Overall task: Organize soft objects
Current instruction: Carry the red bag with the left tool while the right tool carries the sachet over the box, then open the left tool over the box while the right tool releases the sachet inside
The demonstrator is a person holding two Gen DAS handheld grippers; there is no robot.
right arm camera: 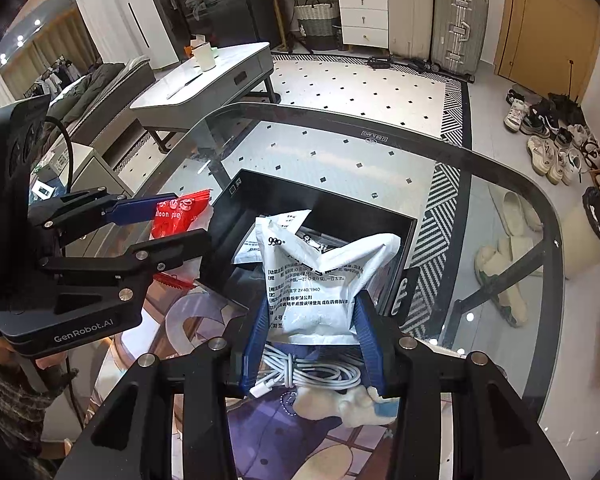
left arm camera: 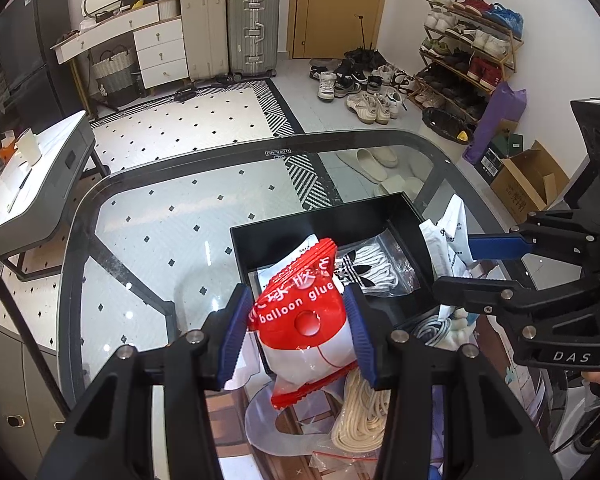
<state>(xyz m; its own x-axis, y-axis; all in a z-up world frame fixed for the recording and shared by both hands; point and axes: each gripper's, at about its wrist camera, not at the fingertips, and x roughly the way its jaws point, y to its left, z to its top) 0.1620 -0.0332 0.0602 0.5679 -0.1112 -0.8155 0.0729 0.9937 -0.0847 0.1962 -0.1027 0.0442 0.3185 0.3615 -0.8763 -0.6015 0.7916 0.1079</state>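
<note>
My left gripper [left arm camera: 300, 332] is shut on a red and white balloon glue packet [left arm camera: 304, 312], held just in front of a black open box [left arm camera: 320, 220] on the glass table. The same packet [right arm camera: 180, 216] shows at the left of the right wrist view. My right gripper [right arm camera: 312, 332] is shut on a white printed pouch [right arm camera: 316, 276] above the box's near right corner; in the left wrist view that pouch [left arm camera: 452, 240] hangs between the right gripper's fingers [left arm camera: 496, 246]. Inside the box lie a clear bag of white laces [left arm camera: 372, 268] and a white packet [right arm camera: 248, 254].
On the table near me lie a coiled white cable [right arm camera: 312, 376], a cream rope bundle in a bag [left arm camera: 364, 416] and a pale soft toy [right arm camera: 340, 404]. The glass table rim [left arm camera: 228, 148] curves beyond the box. A low white side table [right arm camera: 204, 84] stands farther off.
</note>
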